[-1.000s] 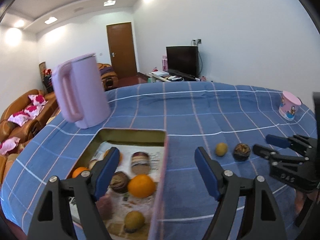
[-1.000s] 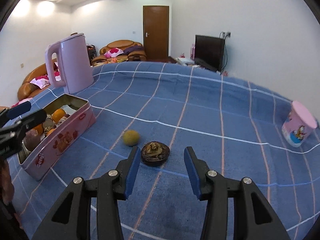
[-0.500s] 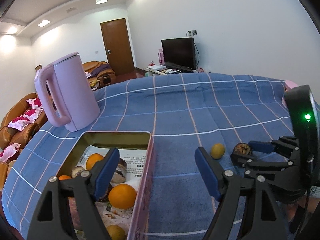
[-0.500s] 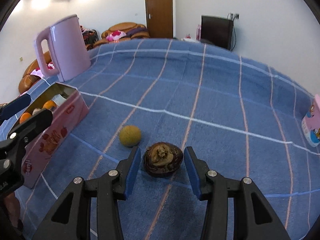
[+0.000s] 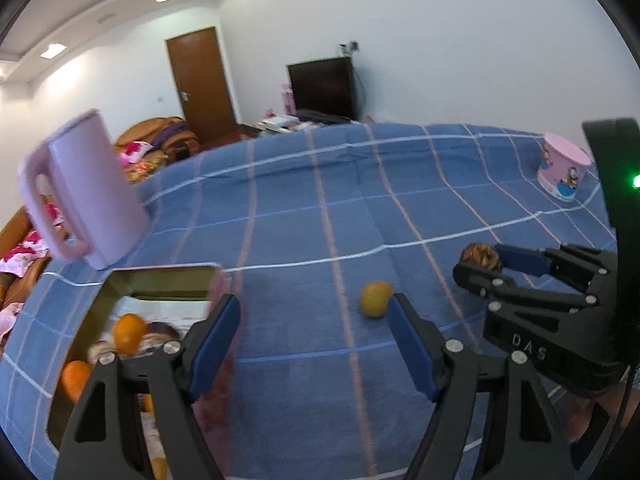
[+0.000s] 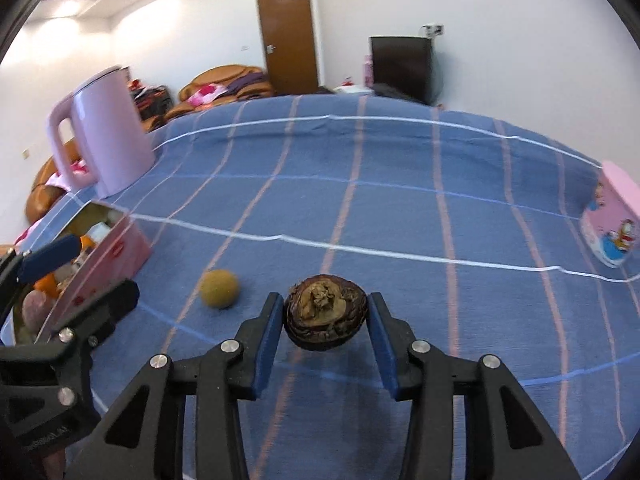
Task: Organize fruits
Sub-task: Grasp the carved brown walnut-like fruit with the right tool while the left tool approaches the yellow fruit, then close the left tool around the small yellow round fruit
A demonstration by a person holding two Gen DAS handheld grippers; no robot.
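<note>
In the lower middle of the right wrist view, the right gripper (image 6: pixel 326 320) is seen flanking a dark brown fruit (image 6: pixel 325 317). Its left pad touches the fruit's side; at the right pad a hairline gap may remain, so whether the fruit is clamped cannot be told. A shadow beneath the fruit suggests it may sit slightly off the blue checked cloth (image 6: pixel 400 208), though that is uncertain.

The fruit is judged light and fairly stiff, with a rough, cracked shell and a woody crown. The hold is best taken across its widest band, as the pads are now placed; a hard squeeze could crush the dried rind.

Just left of it, the small yellow fruit (image 6: pixel 219 289) lies on the cloth. It looks firm, round and prone to rolling.

In the left wrist view, the left gripper (image 5: pixel 314 338) is spread wide at lower centre and holds nothing; the yellow fruit sits just beside its right fingertip.

The pink tin (image 6: pixel 116 252) with oranges (image 5: pixel 129 333) inside lies at lower left. A pink kettle (image 5: pixel 88 196) stands behind it, and a pink cartoon cup (image 5: pixel 562 172) at upper right.

"DAS" is read on the right gripper's body in the left view; printing on the tin cannot be read.
</note>
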